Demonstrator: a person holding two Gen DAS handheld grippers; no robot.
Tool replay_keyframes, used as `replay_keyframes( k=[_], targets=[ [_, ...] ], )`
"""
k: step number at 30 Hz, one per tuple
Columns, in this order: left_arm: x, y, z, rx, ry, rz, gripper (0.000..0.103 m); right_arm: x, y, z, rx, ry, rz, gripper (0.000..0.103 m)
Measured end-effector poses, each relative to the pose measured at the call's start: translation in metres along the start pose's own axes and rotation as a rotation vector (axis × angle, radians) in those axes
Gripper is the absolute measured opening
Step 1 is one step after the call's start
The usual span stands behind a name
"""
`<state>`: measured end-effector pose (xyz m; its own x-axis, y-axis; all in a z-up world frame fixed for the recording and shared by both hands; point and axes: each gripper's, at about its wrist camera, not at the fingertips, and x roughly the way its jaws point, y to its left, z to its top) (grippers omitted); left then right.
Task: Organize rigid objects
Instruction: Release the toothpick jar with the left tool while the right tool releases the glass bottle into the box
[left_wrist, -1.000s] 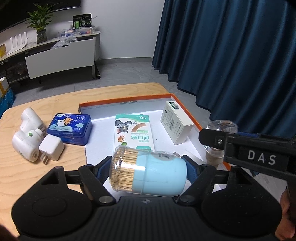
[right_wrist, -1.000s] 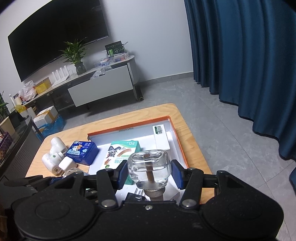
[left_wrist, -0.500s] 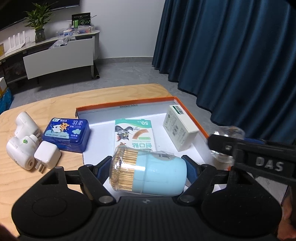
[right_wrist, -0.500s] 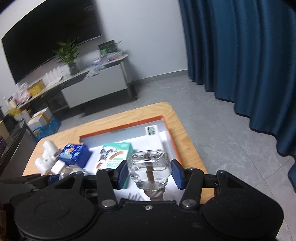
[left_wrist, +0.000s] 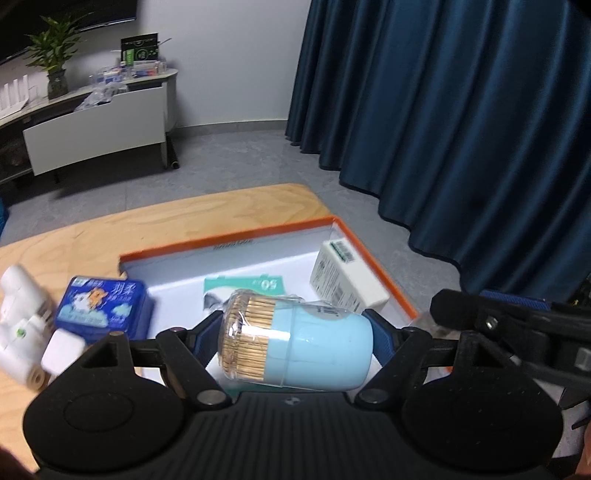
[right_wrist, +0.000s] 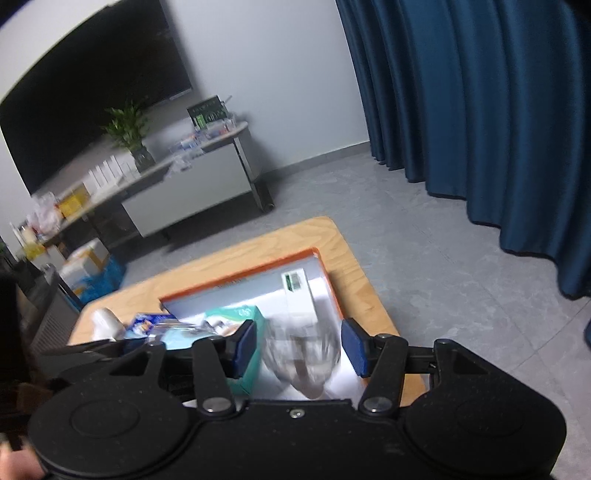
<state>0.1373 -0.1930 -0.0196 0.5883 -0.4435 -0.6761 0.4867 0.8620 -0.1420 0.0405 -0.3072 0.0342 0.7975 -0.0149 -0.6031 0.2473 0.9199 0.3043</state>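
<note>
My left gripper (left_wrist: 295, 332) is shut on a light-blue toothpick jar (left_wrist: 321, 350), which lies sideways between the pads above the white tray with an orange rim (left_wrist: 229, 240). In the right wrist view my right gripper (right_wrist: 299, 345) is opening. A clear glass bottle (right_wrist: 306, 365) shows blurred between the jaws, with a gap to each blue pad, over the tray's (right_wrist: 240, 277) right part. One of the right gripper's fingers (left_wrist: 517, 321) shows at the right of the left wrist view.
A white box (left_wrist: 343, 284) and a green plaster box (left_wrist: 243, 286) lie in the tray. To the tray's left on the wooden table are a blue tissue pack (left_wrist: 103, 306), a white charger (left_wrist: 62, 350) and a white plug-in device (left_wrist: 18, 317). Blue curtains hang on the right.
The right jaws have spread off the glass bottle, which now looks blurred and lower. The left gripper has shifted over the tray with the jar still held.
</note>
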Motion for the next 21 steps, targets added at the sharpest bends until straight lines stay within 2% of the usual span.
replay_keyframes(
  k=[5, 9, 12, 17, 21],
  targets=[
    [0.011, -0.001, 0.010, 0.007, -0.011, -0.032, 0.080, -0.006, -0.001, 0.002, 0.014, -0.034, -0.033, 0.069],
    [0.006, -0.001, 0.015, -0.024, -0.030, -0.073, 0.090, -0.011, -0.004, -0.001, 0.023, -0.052, -0.028, 0.069],
    [-0.003, 0.000, 0.014, -0.027, -0.046, -0.072, 0.090, -0.014, -0.001, 0.000, 0.014, -0.065, -0.019, 0.069],
    [-0.019, 0.006, 0.008, -0.053, -0.047, -0.031, 0.092, -0.017, 0.013, -0.001, -0.027, -0.063, 0.014, 0.069],
    [-0.033, 0.017, -0.002, -0.081, -0.049, 0.029, 0.095, -0.015, 0.029, -0.006, -0.070, -0.050, 0.041, 0.070]
  ],
)
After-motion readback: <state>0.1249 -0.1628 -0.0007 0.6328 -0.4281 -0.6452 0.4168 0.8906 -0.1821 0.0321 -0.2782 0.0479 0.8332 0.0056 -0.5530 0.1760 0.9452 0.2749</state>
